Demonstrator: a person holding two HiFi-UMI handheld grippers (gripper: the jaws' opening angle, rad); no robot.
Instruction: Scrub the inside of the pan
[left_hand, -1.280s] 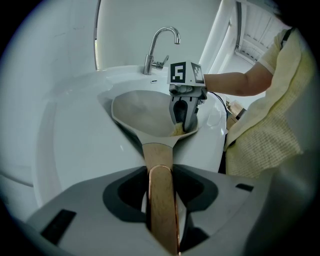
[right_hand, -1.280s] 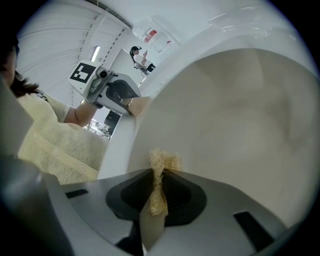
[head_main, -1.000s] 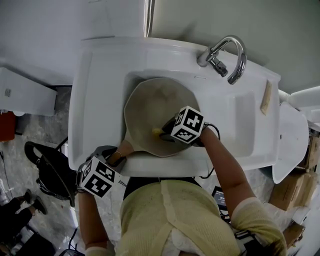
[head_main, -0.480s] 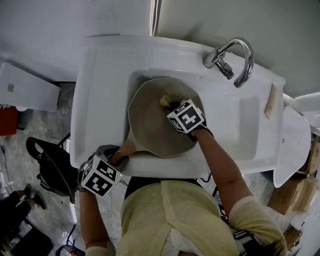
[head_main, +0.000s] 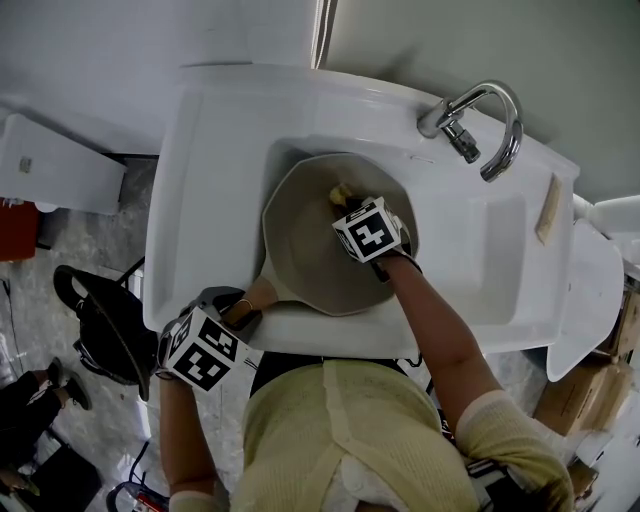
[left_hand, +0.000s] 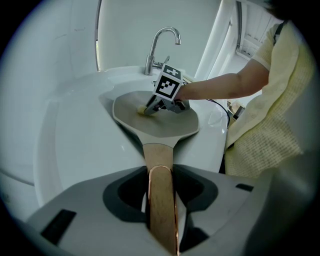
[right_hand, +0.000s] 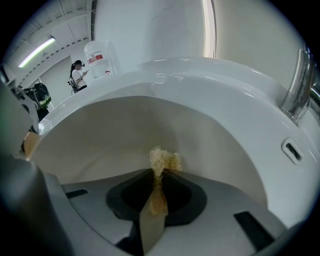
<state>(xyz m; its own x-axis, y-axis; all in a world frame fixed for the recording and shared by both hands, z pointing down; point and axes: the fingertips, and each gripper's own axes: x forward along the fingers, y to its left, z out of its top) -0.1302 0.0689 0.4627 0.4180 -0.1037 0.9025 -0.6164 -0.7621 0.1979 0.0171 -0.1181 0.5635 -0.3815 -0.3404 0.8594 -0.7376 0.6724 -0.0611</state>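
A beige pan (head_main: 310, 245) lies in the white sink (head_main: 200, 190), its wooden handle (head_main: 255, 297) pointing to the front left. My left gripper (head_main: 238, 314) is shut on that handle (left_hand: 160, 170), which runs straight between the jaws (left_hand: 161, 200). My right gripper (head_main: 348, 204), under its marker cube, is shut on a tuft of yellow fibrous scrubber (head_main: 338, 192). The scrubber (right_hand: 162, 161) touches the pan's inside wall (right_hand: 115, 135) at the far side. From the left gripper view the right gripper (left_hand: 151, 107) presses the scrubber (left_hand: 141, 110) down into the pan (left_hand: 160, 127).
A chrome faucet (head_main: 482, 120) stands at the sink's back right. A beige strip (head_main: 547, 210) lies on the right ledge. A black bag (head_main: 100, 325) sits on the floor at the left. Cardboard boxes (head_main: 590, 440) are at the right.
My right gripper has carried the scrubber from the near part of the pan's inside across to its far side. The left gripper has kept hold of the handle.
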